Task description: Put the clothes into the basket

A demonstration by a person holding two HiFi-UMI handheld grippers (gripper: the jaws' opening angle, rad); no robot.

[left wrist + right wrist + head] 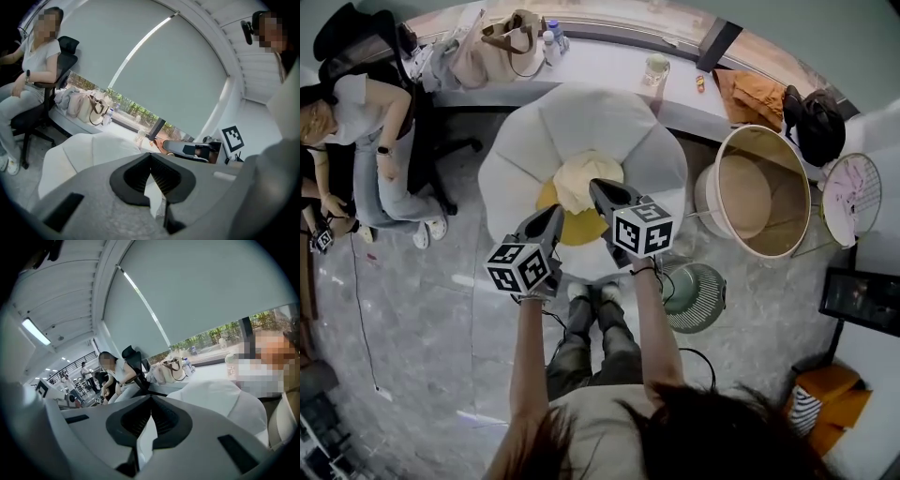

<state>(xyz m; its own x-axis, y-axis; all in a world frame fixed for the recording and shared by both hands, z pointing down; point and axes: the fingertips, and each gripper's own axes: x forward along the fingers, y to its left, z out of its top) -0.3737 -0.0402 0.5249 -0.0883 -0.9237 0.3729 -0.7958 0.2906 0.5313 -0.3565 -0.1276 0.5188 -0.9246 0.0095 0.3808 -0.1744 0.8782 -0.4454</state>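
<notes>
Garment: a crumpled cream garment (586,178) lies on the yellow centre of a flower-shaped floor cushion (619,122), at 12 o'clock from the person's feet.
Basket: the tall round basket (748,192) stands on the floor at 3 o'clock of the cushion, just beside its petals. It looks empty.
Left claw: the left claw (559,210) has its jaws pressed together at the tips with nothing clearly pinched. It sits near the garment's 7 o'clock edge.
Right claw: the right claw (596,185) has its jaws together too. Its tip is at the garment's 5 o'clock edge, but I cannot tell whether it touches.
Handling: the garment is probably light, soft and limp. It should sag and trail when lifted, and it is neither fragile nor slippery.
Where to hold: a raised fold near the top of the heap looks best. Both claws would have to open first and take hold well apart, so less fabric hangs down.
Head view only: this is the only view of the garment, the basket and the gap between them. It also takes in the worktop (600,66) at 12 o'clock.
Gripper views only: these show how the jaws meet and a pale strip behind the tips, which may be cushion or cloth. They also show the roller blind (164,70) and a seated person (33,79), but neither garment nor basket.
</notes>
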